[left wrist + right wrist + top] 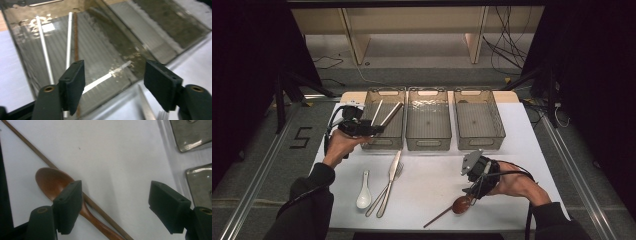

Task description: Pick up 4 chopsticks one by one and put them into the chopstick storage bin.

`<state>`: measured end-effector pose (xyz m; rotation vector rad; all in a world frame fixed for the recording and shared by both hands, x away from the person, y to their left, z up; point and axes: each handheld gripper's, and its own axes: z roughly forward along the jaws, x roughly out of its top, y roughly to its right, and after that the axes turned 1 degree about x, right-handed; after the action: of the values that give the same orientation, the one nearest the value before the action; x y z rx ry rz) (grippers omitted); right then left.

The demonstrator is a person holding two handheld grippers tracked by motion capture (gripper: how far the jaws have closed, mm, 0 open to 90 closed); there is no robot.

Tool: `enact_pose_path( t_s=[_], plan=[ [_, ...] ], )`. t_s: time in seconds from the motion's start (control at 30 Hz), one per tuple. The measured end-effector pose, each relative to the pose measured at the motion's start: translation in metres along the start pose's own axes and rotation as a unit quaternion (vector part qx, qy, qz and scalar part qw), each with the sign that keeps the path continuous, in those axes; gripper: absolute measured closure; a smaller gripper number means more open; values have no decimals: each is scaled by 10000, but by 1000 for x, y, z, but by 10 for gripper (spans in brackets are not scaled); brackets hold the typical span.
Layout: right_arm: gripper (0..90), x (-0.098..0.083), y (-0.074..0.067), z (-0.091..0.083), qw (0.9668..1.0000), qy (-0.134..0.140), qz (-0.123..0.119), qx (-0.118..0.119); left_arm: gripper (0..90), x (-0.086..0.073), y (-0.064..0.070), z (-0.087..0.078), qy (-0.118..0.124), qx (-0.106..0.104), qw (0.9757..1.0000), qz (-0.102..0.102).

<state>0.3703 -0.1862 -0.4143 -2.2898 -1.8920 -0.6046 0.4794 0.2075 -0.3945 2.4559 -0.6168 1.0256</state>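
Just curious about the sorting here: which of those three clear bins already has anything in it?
The leftmost bin, beside the left gripper: chopsticks lean inside it. The middle bin and the right bin look empty.

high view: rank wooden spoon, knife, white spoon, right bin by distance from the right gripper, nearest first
From the right gripper:
1. Wooden spoon, right under its jaws at the table's near edge.
2. Right bin, beyond it at the far edge.
3. Knife, to its left, mid-table.
4. White spoon, farthest left.
Bin and knife are close; the order is tentative.

A lab: dark curtains (242, 75), floor rails (262, 185), loose cables (507, 45).
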Motion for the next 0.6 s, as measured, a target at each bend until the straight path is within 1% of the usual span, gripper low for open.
enact_pose_path(
  t_s=[0.07,0.13,0.17,0.23,0.33,0.4,0.5,0.6],
  plan=[
    [284,1,3,0,10000,-47,-1,-22,269,-6,6,-3,62,-139,9998,117],
    [287,1,5,1,9999,-112,-64,-57,239,-11,11,-6,186,-240,9994,169],
    [288,2,6,2,9999,-149,-64,-48,233,-13,13,-7,206,-302,9992,184],
    [298,2,8,3,9998,-181,-111,-34,219,-17,19,-10,230,-305,9988,294],
    [303,1,10,6,9996,-228,-181,-4,211,-22,31,-17,300,-396,9978,446],
    [306,1,12,9,9991,-331,-229,111,203,-25,38,-21,347,-441,9968,568],
    [309,0,14,14,9982,-500,-252,194,198,-31,48,-27,373,-489,9953,744],
    [317,-2,15,17,9974,-603,-278,266,193,-38,55,-32,377,-503,9948,796]
  ],
)
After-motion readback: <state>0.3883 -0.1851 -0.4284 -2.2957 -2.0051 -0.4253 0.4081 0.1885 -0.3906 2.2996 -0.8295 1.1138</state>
